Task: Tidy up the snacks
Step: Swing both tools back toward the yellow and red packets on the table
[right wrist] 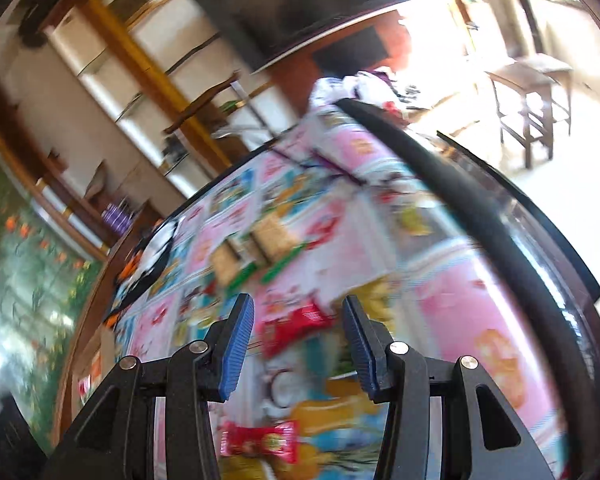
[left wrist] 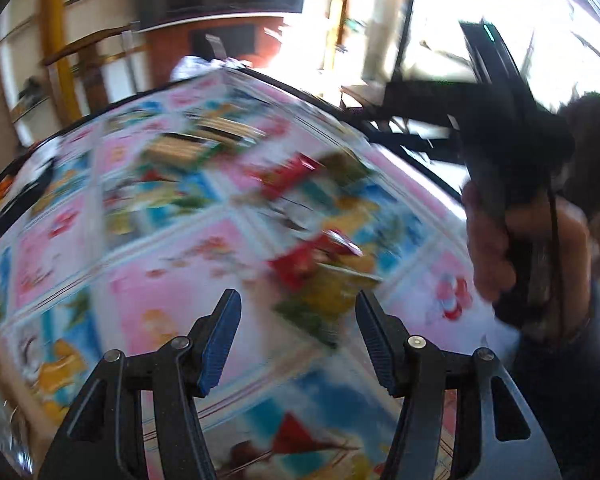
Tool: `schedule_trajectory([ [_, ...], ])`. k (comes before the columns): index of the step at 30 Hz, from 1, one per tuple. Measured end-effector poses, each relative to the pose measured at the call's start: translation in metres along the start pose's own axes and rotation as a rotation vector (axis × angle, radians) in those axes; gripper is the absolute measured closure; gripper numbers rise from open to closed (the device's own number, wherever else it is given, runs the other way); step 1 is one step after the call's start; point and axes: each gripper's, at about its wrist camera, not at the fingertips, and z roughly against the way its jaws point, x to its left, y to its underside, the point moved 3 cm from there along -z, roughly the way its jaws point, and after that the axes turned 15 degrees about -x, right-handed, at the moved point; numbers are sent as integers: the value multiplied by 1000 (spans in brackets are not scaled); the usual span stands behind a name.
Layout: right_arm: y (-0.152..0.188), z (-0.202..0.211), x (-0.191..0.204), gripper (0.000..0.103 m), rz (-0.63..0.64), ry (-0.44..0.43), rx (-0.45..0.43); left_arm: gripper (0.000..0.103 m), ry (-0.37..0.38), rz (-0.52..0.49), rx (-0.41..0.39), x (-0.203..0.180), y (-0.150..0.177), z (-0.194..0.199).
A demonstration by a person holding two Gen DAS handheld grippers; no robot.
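Two handheld grippers hang over a table (left wrist: 60,240) spread with a pink-and-blue cartoon cloth, both views smeared by blur. Only the left wrist view shows the person's right hand (left wrist: 496,248) wrapped round the other tool's black handle near the table's right edge. The left gripper (left wrist: 298,320) and right gripper (right wrist: 298,328) tilt downward, jaws apart and empty. A red snack packet (right wrist: 260,442) lies crosswise near the table's near edge below the right gripper; which way it faces cannot be told
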Motion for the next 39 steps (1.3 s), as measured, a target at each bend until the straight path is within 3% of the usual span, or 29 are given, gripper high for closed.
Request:
schedule_trajectory([
  [2, -4, 1, -9, 54, -34, 8, 2, 44, 21, -41, 23, -12, 4, -11],
  [6, -5, 2, -12, 54, -26, 47, 2, 47, -10, -94, 73, -22, 12, -32],
  [9, -3, 1, -16, 54, -21, 61, 15, 60, -49, -93, 80, -19, 13, -42],
  [13, 0, -4, -17, 54, 4, 93, 29, 61, -78, -70, 62, -9, 14, -42],
  [24, 21, -42, -6, 54, 214, 210, 121, 62, -260, 85, 52, 83, 15, -25],
  [26, 26, -47, 0, 62, 281, 233, 125, 61, -280, 119, 44, 97, 15, -23],
  [30, 30, -45, 6, 68, 329, 238, 119, 56, -281, 163, 34, 107, 15, -24],
  [34, 23, -31, 12, 88, 312, 216, 49, 57, -305, 151, 24, 107, 14, -29],
  [37, 20, -24, 20, 92, 267, 135, 31, 61, -318, 154, 17, 109, 13, -30],
  [39, 22, -26, 25, 92, 282, 132, 38, 61, -323, 167, 15, 112, 14, -28],
])
